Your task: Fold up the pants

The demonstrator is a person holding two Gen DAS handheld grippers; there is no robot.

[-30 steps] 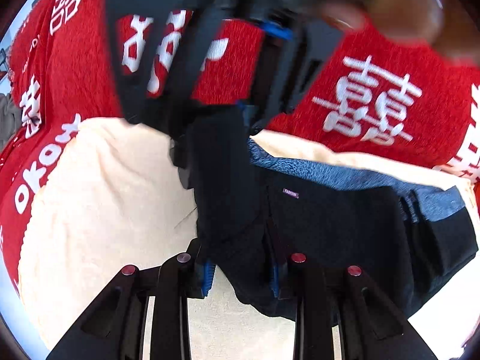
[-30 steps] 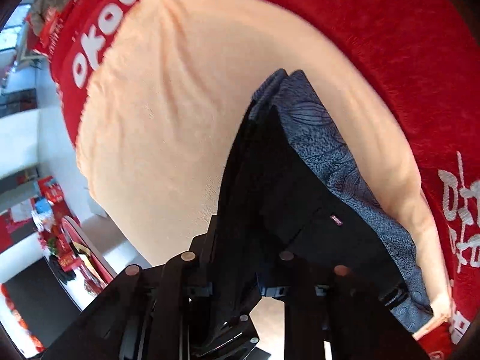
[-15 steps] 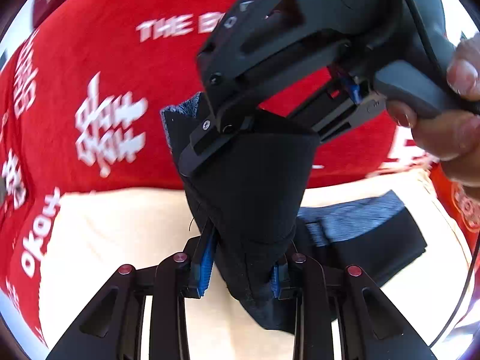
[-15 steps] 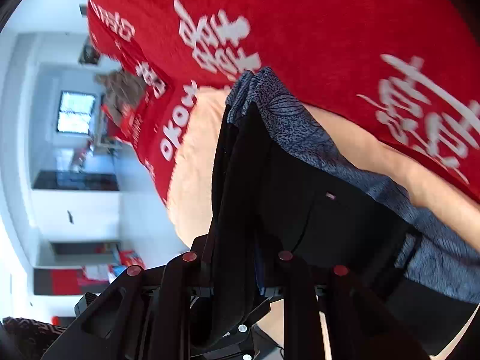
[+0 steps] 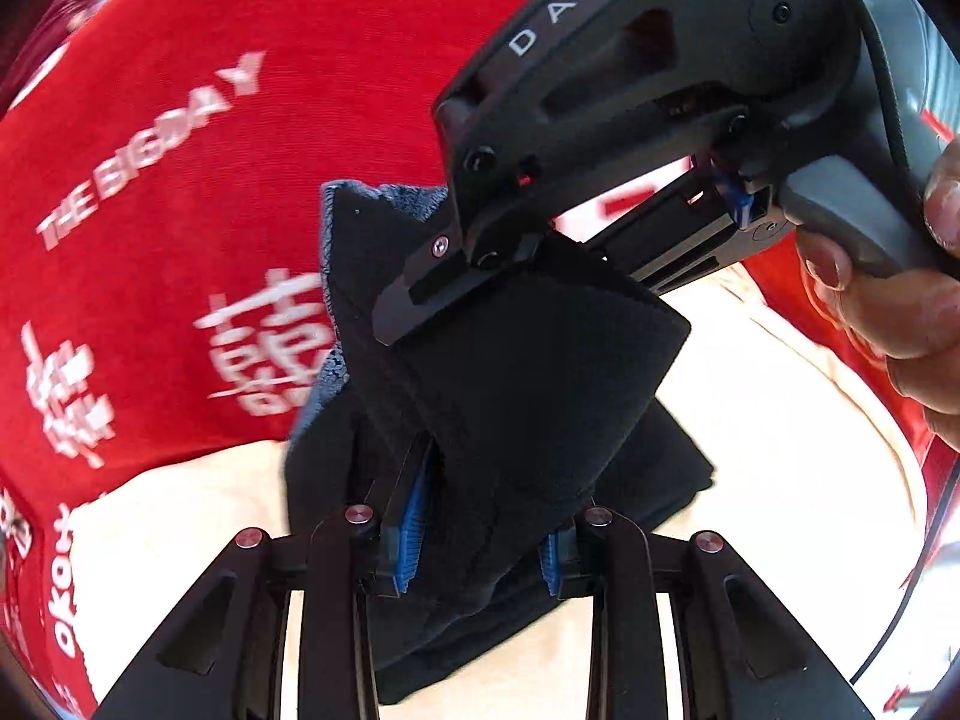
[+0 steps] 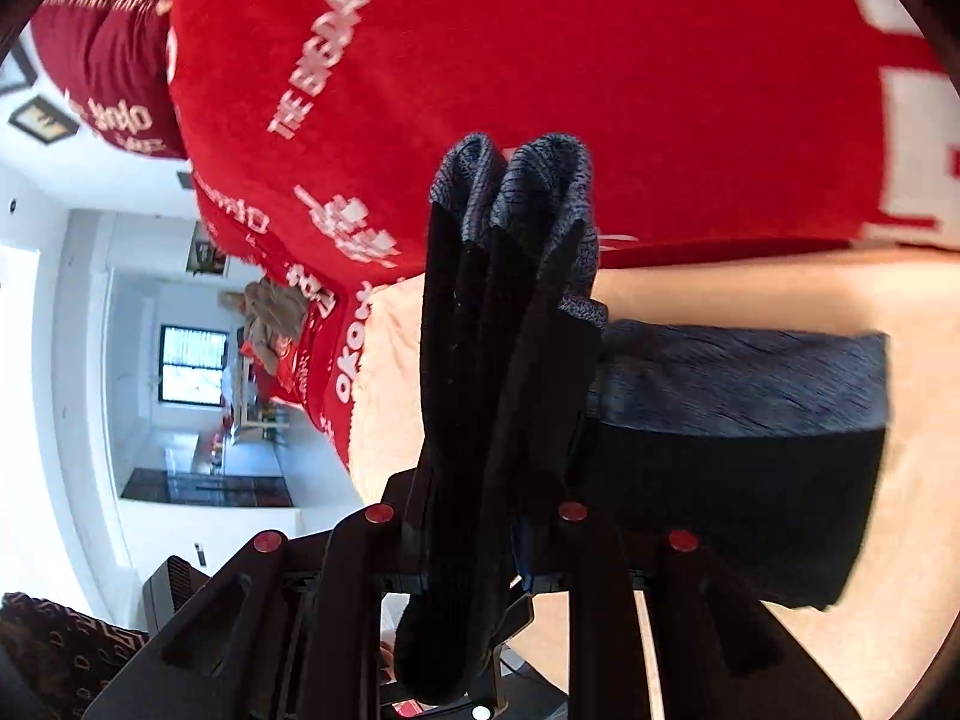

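Observation:
The pants (image 5: 516,372) are black with a blue-grey inner side. My left gripper (image 5: 480,540) is shut on a thick fold of them, blue pads (image 5: 414,516) pressed against the cloth. My right gripper (image 5: 414,306), held by a hand (image 5: 900,312), reaches in from the upper right of the left wrist view and pinches the same lifted fold higher up. In the right wrist view the right gripper (image 6: 474,540) is shut on a bunched stack of the pants (image 6: 492,330), held upright. The remaining part of the pants (image 6: 738,438) lies flat on the cream cloth (image 6: 750,294).
The cream cloth (image 5: 762,396) lies over a red blanket (image 5: 180,120) with white lettering. At the left of the right wrist view I see a room with a window (image 6: 192,366), a beige heap of clothes (image 6: 270,312) and a patterned cushion (image 6: 54,648).
Both grippers have carried the lifted end of the pants up and across, folding it back over the flat part. The right gripper has come much closer in the left wrist view.

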